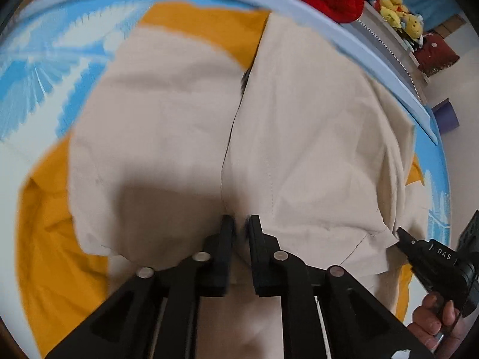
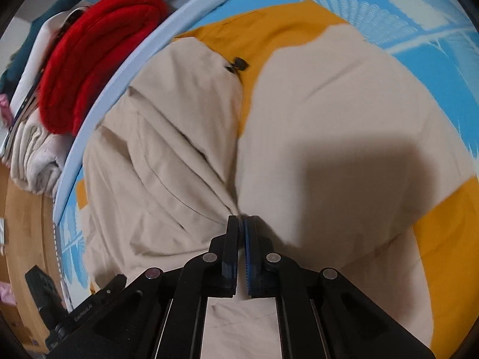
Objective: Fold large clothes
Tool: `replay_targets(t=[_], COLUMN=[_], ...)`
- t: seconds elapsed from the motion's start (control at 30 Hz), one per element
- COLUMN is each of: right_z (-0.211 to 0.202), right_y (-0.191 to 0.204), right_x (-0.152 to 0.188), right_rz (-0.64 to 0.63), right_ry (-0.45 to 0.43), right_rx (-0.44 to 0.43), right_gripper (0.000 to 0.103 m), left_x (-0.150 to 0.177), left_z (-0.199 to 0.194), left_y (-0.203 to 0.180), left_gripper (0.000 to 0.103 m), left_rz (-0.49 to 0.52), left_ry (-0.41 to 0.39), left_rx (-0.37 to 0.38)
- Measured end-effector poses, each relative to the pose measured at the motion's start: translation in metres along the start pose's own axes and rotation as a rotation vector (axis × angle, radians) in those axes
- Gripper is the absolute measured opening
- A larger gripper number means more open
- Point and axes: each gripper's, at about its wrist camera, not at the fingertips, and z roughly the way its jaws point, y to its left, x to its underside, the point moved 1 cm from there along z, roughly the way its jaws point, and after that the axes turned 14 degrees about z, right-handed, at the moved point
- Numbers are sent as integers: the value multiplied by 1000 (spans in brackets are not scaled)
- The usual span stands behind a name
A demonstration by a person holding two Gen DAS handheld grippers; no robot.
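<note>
A large beige and mustard-yellow jacket (image 1: 179, 113) lies spread on a blue patterned bed sheet (image 1: 39, 59); it also shows in the right wrist view (image 2: 329, 104). My left gripper (image 1: 241, 224) is shut on a fold of the beige cloth at the near edge, along the front seam. My right gripper (image 2: 242, 221) is shut on a bunched fold of the beige cloth, with creases running out from the pinch. The right gripper also shows in the left wrist view (image 1: 402, 234), at the jacket's right corner. A black cord stopper (image 2: 238, 65) sits near the yellow collar.
A red knitted garment (image 2: 98, 53) and a folded beige garment (image 2: 36, 155) lie beyond the bed's pale blue edge (image 2: 119, 68). Yellow plush toys (image 1: 398, 12) sit on a shelf. Wooden floor (image 2: 27, 224) lies at the left.
</note>
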Motion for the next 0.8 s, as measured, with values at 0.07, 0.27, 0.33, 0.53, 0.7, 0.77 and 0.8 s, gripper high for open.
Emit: replay_targets(t=[0.07, 0.27, 0.33, 0.53, 0.7, 0.77, 0.8], right_z=[-16, -67, -56, 23, -9, -19, -18], right_y=[5, 39, 51, 29, 43, 46, 47], right_x=[-2, 11, 20, 31, 32, 35, 36], right_rz=[-23, -208, -270, -233, -276, -283, -280], right_ry=[-80, -316, -242, 62, -46, -57, -44], right_rx=[35, -65, -136, 15, 6, -38, -55], right_gripper=[15, 24, 25, 24, 25, 26, 27], left_x=[-5, -7, -1, 8, 0, -6, -9], left_z=[-22, -20, 0, 19, 6, 4, 4], left_y=[-10, -44, -45, -43, -45, -49, -54], left_gripper=[26, 28, 28, 29, 29, 29, 29], left_rz=[61, 161, 154, 153, 135, 134, 133], left_ry=[-89, -116, -43, 60, 27, 15, 7], left_rx=[-70, 91, 103, 104, 105, 99, 93])
